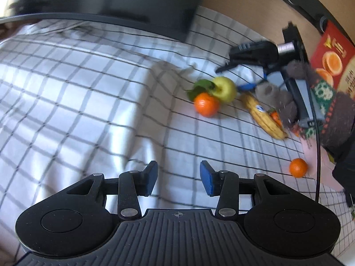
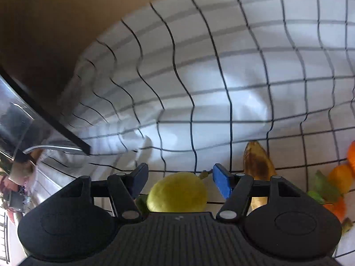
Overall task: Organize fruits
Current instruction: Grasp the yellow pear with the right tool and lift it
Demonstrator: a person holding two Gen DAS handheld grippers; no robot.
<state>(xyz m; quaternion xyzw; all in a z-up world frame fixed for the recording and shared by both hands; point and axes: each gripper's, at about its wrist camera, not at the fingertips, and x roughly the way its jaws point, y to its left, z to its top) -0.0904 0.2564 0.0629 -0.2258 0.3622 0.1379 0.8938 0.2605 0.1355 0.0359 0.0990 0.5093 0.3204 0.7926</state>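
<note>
**Claws spread, apple lined up below the right one**

Pads of the right gripper (image 2: pixel 180 182) stand apart in the lower middle of the right wrist view, and the round yellow-green apple (image 2: pixel 177 192) sits low between them, nearer the body of the tool than the tips. A gap shows on each side, so nothing is pinched. The left gripper (image 1: pixel 178 178) is likewise spread, at the bottom centre of its own view, over bare white cloth with a dark grid (image 1: pixel 88 88), holding and touching nothing.

To take the apple well, I would judge the right claw should go lower and further forward until the blue pads flank the widest part of the fruit, then close gently; a high grip on a smooth round skin may let it squirt out.

Just right of the apple lies the spotted, browning yellow banana (image 2: pixel 257 166). Orange mandarins with green leaves (image 2: pixel 339 177) crowd the right edge. In the left wrist view, a leafy mandarin (image 1: pixel 206 104) touches the apple, and a lone small mandarin (image 1: pixel 298 167) lies at lower right.
</note>
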